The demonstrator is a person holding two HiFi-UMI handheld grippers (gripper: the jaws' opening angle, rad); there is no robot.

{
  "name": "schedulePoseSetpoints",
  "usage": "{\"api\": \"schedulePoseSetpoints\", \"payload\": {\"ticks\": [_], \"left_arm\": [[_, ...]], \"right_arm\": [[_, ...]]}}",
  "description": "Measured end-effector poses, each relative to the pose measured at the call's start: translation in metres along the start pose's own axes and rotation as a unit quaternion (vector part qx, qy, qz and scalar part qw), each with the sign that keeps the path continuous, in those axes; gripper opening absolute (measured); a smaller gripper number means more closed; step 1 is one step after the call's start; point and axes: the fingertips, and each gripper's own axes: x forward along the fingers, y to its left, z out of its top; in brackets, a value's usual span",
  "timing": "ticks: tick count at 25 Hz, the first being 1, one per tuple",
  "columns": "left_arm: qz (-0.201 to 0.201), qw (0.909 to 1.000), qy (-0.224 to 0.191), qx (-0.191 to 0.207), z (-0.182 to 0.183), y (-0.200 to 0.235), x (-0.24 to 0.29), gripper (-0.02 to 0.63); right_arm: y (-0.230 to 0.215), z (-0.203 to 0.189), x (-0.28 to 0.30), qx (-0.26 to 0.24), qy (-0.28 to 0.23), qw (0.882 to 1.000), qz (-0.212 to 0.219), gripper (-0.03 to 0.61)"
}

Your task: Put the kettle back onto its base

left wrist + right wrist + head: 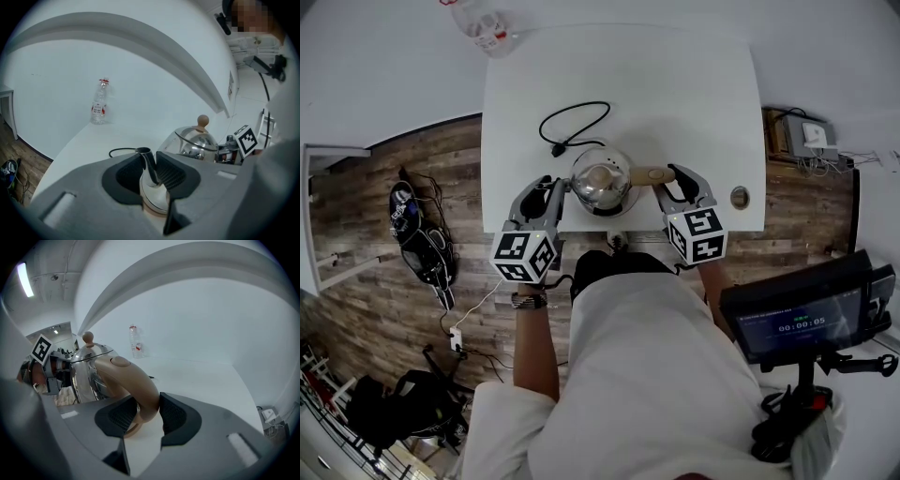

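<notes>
The kettle (pixel 600 180) stands on the white table (pixel 675 94), straight ahead of both grippers and caught between them. A dark rim (pixel 610 212) shows under its near side, which I take for the base. If so, the kettle is already over it. Whether it is fully seated I cannot tell, and letting go is left to do.

The right gripper (pixel 147 411) is clamped on the tan handle (pixel 136 380), with a pad against each side. The left gripper (pixel 150 171) has the thin spout (pixel 149 164) filling the narrow gap between its pads, and looks pinched on it.

Both grippers point away from the person and tilt downward, the right more steeply, and they angle in toward each other. The power cord (pixel 119 150) loops just beyond the left gripper's jaws. A bottle (pixel 99 105) stands well beyond it, at the far edge of the table.
</notes>
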Motion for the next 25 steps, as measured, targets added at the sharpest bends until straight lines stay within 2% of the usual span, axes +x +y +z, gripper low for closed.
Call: {"api": "schedulePoseSetpoints", "payload": {"ticks": [13,20,25], "left_arm": [[0.006,0.9999,0.001,-0.009,-0.002,0.002,0.0,0.092],[-0.007,1.0,0.002,0.004,-0.002,-0.005,0.003,0.092],[0.0,1.0,0.0,-0.001,-0.004,-0.001,0.007,0.092]], "right_arm": [[0.0,0.0,0.003,0.002,-0.002,1.0,0.001,0.153],[-0.005,-0.012,0.004,0.013,0.004,1.0,-0.005,0.153],[-0.006,-0.013,0.009,0.023,0.002,1.0,-0.004,0.158]]}}
